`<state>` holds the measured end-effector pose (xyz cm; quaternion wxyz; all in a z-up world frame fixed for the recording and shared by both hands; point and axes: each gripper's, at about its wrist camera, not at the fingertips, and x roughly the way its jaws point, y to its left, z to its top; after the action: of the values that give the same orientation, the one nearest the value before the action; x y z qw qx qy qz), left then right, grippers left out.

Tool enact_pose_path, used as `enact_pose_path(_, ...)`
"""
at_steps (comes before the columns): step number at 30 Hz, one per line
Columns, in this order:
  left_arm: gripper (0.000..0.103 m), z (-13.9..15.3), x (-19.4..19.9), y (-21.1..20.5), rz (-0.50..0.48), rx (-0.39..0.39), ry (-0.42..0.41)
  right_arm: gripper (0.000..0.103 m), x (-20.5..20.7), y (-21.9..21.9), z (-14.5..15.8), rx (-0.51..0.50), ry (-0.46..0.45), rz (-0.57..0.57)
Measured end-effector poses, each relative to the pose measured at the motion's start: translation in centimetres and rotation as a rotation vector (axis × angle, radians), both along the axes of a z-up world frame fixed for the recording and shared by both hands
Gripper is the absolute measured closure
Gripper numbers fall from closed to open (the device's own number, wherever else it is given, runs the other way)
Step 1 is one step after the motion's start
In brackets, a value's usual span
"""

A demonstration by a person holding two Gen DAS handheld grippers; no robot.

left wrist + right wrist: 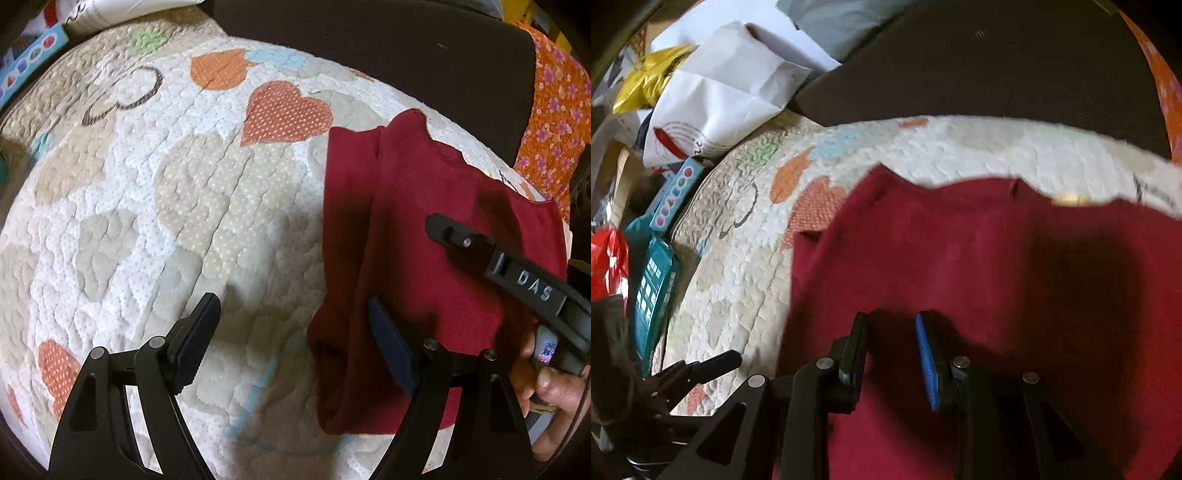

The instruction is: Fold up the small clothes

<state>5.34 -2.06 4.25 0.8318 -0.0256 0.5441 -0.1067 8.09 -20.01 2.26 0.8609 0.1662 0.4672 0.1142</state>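
Observation:
A dark red garment lies folded lengthwise on a quilted mat with hearts. My left gripper is open and empty, its right finger over the garment's left edge and its left finger over the mat. My right gripper is open with a narrow gap, low over the red garment, holding nothing. The right gripper's finger reaches in over the cloth in the left wrist view. The left gripper's tip shows at lower left in the right wrist view.
The mat ends at a dark surface behind. Orange floral fabric lies at right. White paper bags, a gold bag and teal boxes crowd the left side.

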Motion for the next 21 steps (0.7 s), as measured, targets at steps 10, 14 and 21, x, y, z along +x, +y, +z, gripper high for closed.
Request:
enact_pose_path(10, 0.021, 0.8, -1.5, 0.2, 0.031, -0.032, 0.059, 0.073, -1.1, 0.5, 3.1, 0.027, 0.015, 0.014)
enact_pose_path(14, 0.021, 0.8, -1.6, -0.4, 0.016, -0.033, 0.061, 0.072, -2.4, 0.3, 3.4, 0.019, 0.010, 0.011)
enact_pose_path(21, 0.021, 0.9, -0.1, 0.2, 0.035, -0.074, 0.005, 0.071, -4.8, -1.5, 3.2, 0.036, 0.011, -0.011)
